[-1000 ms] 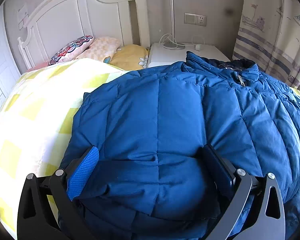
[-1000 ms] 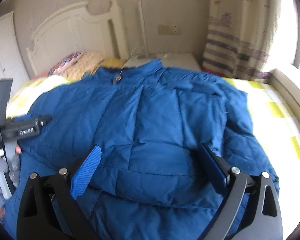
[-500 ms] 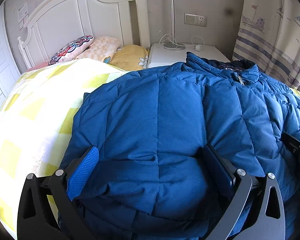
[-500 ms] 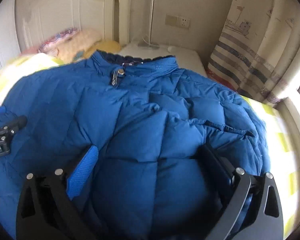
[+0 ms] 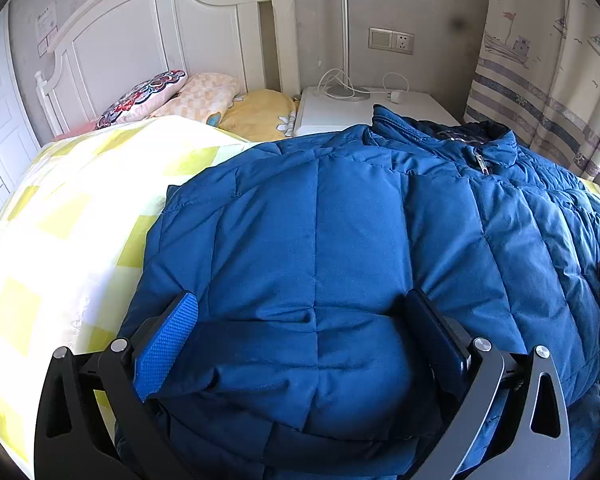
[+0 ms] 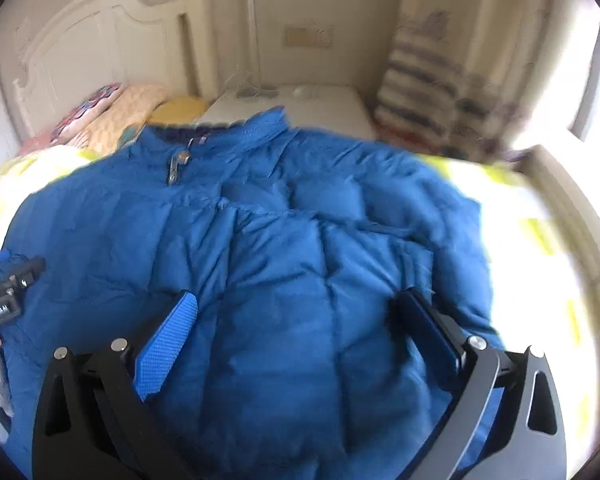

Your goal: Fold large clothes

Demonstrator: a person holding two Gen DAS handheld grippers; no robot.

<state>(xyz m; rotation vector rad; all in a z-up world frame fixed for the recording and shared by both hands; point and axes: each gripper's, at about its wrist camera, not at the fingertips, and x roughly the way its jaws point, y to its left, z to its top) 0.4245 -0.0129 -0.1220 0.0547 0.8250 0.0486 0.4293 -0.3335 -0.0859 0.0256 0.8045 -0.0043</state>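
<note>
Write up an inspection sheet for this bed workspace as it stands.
Surface: bed with yellow-and-white checked quilt, bare to the left of the garment.
Job's things: blue down jacket spread front up, zip pull at the collar, sleeves laid over the body.
Clutter: three pillows at the headboard.
Grippers: left tool open, fingers astride a bulge of jacket; right tool open over the jacket, view blurred.
Cables: white cable looped on the nightstand by the lamp base.
Surroundings: white headboard, wall socket, striped curtain.
</note>
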